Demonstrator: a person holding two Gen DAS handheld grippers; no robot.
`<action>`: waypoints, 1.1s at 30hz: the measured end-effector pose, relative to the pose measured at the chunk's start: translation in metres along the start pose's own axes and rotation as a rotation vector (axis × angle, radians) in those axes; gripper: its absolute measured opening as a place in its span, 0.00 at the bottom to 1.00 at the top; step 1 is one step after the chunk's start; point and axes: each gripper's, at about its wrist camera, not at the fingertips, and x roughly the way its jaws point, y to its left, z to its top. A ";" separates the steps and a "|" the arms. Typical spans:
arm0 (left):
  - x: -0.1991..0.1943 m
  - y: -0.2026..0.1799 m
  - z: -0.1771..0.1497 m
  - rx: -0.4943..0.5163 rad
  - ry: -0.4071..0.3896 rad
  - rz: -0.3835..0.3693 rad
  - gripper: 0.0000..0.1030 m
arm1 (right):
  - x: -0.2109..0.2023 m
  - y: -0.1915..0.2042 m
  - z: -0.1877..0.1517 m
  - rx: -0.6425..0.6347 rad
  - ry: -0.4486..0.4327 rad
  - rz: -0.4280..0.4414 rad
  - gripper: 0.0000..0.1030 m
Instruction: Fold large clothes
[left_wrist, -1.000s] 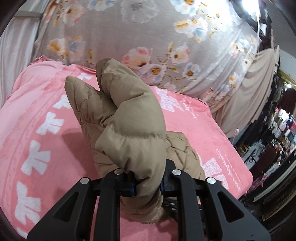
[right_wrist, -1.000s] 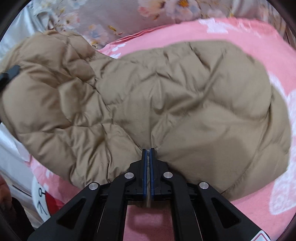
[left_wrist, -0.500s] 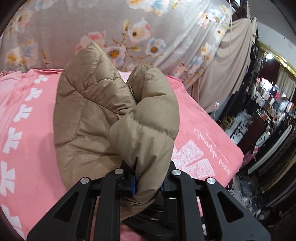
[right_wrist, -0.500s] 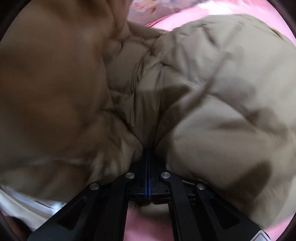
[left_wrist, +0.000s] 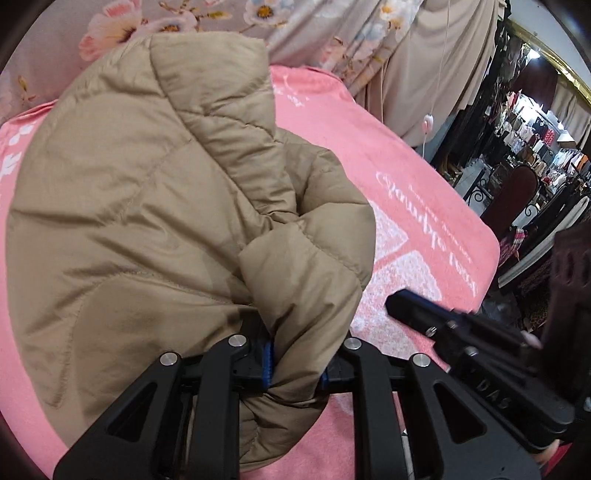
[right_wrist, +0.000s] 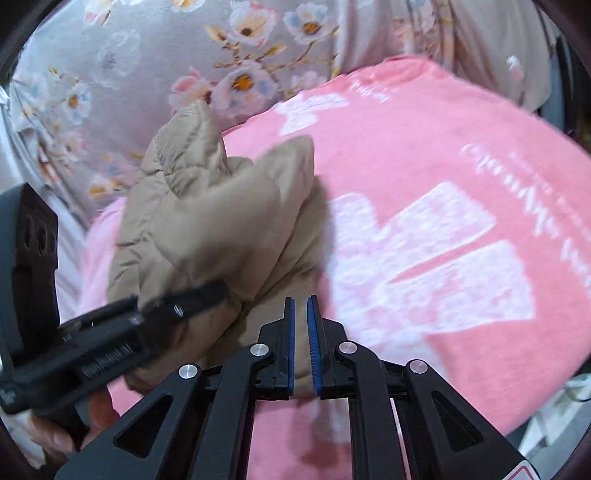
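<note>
A tan quilted puffer jacket (left_wrist: 147, 206) lies bunched up on a pink blanket (left_wrist: 406, 177). My left gripper (left_wrist: 295, 369) is shut on a thick fold of the jacket and holds the bundle up. The jacket also shows in the right wrist view (right_wrist: 221, 229), left of centre. My right gripper (right_wrist: 300, 343) is slightly open and empty, its blue pads just right of the jacket's edge. The right gripper shows in the left wrist view (left_wrist: 424, 310) at the right. The left gripper shows in the right wrist view (right_wrist: 177, 299) at the left.
The pink blanket (right_wrist: 443, 221) with white print covers the bed. A grey floral sheet (right_wrist: 184, 55) lies behind it. The bed's right edge drops to a shop floor with clothes racks (left_wrist: 535, 140). A beige curtain (left_wrist: 443, 55) hangs at the back right.
My right gripper has let go of the jacket and pulled back clear of it. My left gripper has swung right with the jacket, which is now bunched into a tighter bundle.
</note>
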 end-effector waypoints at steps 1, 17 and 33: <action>0.007 0.000 -0.003 -0.003 0.015 -0.011 0.15 | -0.003 -0.002 0.002 0.001 -0.011 -0.013 0.11; -0.036 -0.019 -0.015 0.073 -0.004 -0.015 0.41 | -0.030 -0.002 0.073 0.057 -0.073 0.097 0.29; -0.150 0.087 0.015 -0.156 -0.255 0.203 0.69 | -0.015 -0.005 0.075 0.151 0.012 0.135 0.52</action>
